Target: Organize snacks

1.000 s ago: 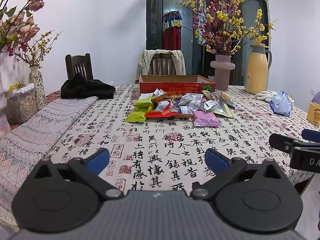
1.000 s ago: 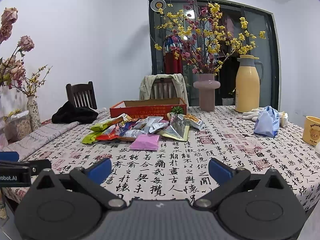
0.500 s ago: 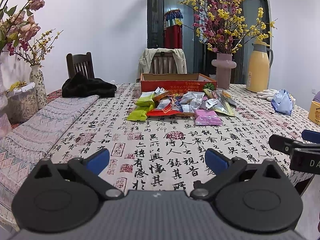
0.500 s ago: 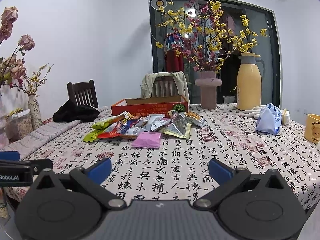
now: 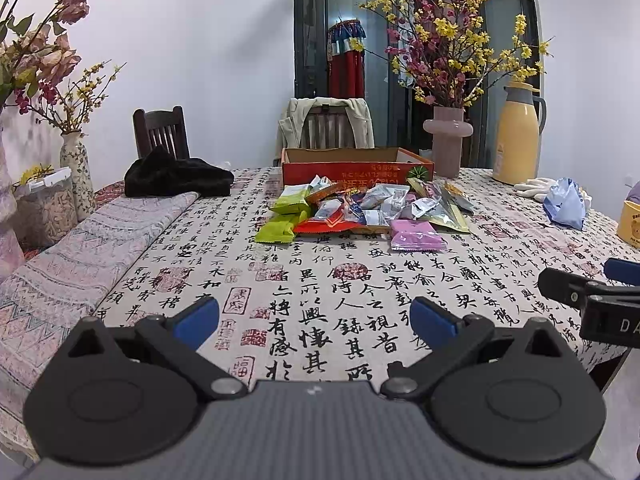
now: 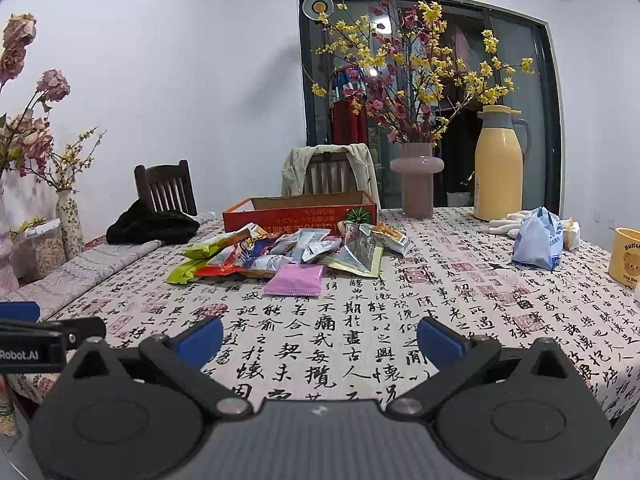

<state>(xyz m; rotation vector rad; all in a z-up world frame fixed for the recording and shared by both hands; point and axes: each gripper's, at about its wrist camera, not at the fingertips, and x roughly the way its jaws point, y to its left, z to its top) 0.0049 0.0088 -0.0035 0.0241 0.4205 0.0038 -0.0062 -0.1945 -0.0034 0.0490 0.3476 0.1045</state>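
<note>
Left gripper (image 5: 314, 320) low in frame, jaws spread, empty. Centre frame: crinkly foil snack packets (image 5: 360, 212) heaped before the red cardboard box (image 5: 356, 166). Right gripper (image 6: 320, 338) gapes too. Best bet: pinch the flat pink packet (image 6: 296, 279) by one edge, since it lies nearest.

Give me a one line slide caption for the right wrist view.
Open right gripper faces a snack pile before a red cardboard box on a calligraphy-print tablecloth.
</note>
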